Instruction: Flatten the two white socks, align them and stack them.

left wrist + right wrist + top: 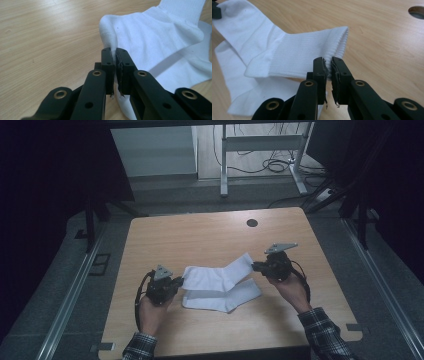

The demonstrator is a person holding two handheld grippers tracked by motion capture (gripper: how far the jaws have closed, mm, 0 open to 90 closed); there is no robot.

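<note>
- Grippers first: the left gripper [176, 283], held in the person's left hand [150, 312], has its two black jaws pinched onto the toe end of the upper sock [217, 275]. In the left gripper view a fold of white fabric is squeezed in the narrow gap between the jaws.
- The right gripper [256, 266], held in the person's right hand [292, 290], is clamped on the ribbed cuff [329, 51] of the same sock, at its lower corner, with only a sliver of knit between the jaws.
- Between the two grippers the upper sock spans left to right, bent at the heel, and appears lifted slightly off the table at both ends.
- A second white sock [225, 298] lies flat on the wooden table [200, 232], just nearer the person and partly under the first.
- A dark round hole [252, 223] sits in the tabletop at the far side, well apart from the socks.
- Handling judgement: the sock looks light, soft and limp, so it should sag and fold wherever unsupported. It seems neither fragile nor slippery. The thick ribbed cuff and the toe tip look like the surest places to hold, since pulling them apart keeps it straight.
</note>
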